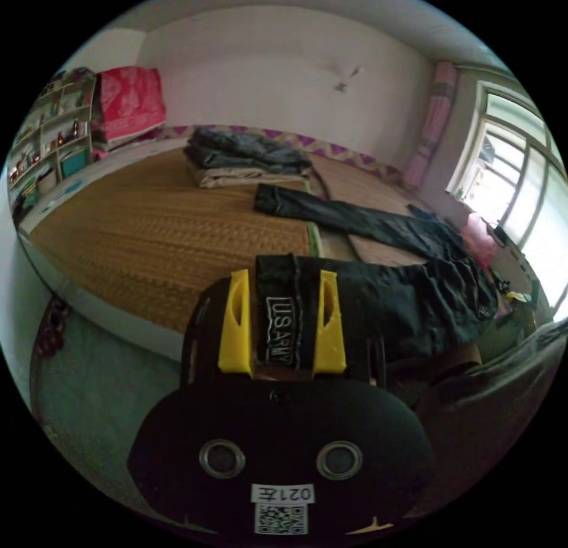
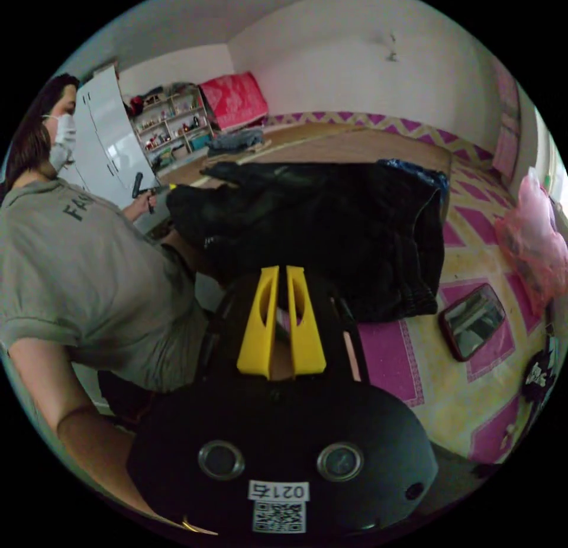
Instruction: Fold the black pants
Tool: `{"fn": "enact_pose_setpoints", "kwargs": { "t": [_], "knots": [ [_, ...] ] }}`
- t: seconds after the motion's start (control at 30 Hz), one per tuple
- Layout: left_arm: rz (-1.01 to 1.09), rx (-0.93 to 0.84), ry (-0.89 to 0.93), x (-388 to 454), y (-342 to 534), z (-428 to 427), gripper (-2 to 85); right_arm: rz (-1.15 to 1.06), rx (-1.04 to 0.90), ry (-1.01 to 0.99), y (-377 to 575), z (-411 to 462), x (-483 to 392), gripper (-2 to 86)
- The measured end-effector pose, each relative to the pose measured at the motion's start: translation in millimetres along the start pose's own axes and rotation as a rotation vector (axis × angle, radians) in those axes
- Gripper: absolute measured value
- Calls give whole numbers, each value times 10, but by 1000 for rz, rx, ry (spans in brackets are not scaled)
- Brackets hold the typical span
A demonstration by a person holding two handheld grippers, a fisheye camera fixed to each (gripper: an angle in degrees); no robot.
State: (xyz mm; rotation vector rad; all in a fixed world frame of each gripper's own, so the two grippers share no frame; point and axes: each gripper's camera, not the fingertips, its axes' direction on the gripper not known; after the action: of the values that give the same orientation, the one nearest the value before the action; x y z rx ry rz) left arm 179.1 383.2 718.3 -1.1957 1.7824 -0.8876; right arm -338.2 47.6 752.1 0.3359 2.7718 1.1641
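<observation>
The black pants lie spread across a woven mat on a raised bed platform. One leg stretches flat toward the far side. The other leg's hem, with a white label, sits between the yellow jaws of my left gripper, which is shut on it. In the right gripper view the pants form a wide dark heap. My right gripper has its jaws almost together, pinching the near edge of the cloth.
A pile of folded clothes lies at the back of the mat, with a red bundle and shelves beyond. A person stands close on the left. A pink bag and a small mirror lie on the patterned sheet.
</observation>
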Motion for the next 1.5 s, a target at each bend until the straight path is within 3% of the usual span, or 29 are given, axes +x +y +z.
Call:
{"fn": "enact_pose_setpoints", "kwargs": {
  "t": [0.1,0.23,0.43,0.6,0.63,0.77,0.93,1.03,1.13,1.2,1.33,1.5],
  "knots": [
    [68,-24,-59,-35,-150,32,105,-15,18,-17,-95,38,-103,5],
    [32,1,15,-316,-557,-140,15,-62,6,-63,-362,222,-263,-4],
    [82,66,118,-570,-1418,-304,-5,-178,-5,-85,-1072,472,-551,-6],
    [30,-242,43,-948,-1512,595,-4,-203,-25,-85,-1484,845,-712,-4],
    [3,-150,101,-1051,-1465,583,-4,-183,-55,-72,-1527,982,-711,-3],
    [-106,-118,184,-1329,-1474,485,3,-97,-213,-3,-1500,1429,-691,2],
    [11,16,154,-1189,-1693,163,35,-80,-209,83,-1356,1512,-863,4],
    [56,-31,26,-1034,-1966,271,52,-96,-207,149,-1383,1521,-1067,4],
    [-103,-65,-127,-1257,-2160,393,42,-100,-205,167,-1411,1513,-1175,4],
    [-144,-85,-107,-1418,-2236,457,41,-94,-205,157,-1432,1501,-1202,4],
    [-145,-153,176,-1494,-2466,832,82,-83,-205,141,-1476,1483,-1277,4],
    [-166,-281,132,-1416,-2642,1326,114,-88,-203,150,-1514,1478,-1413,4]
  ]
}}
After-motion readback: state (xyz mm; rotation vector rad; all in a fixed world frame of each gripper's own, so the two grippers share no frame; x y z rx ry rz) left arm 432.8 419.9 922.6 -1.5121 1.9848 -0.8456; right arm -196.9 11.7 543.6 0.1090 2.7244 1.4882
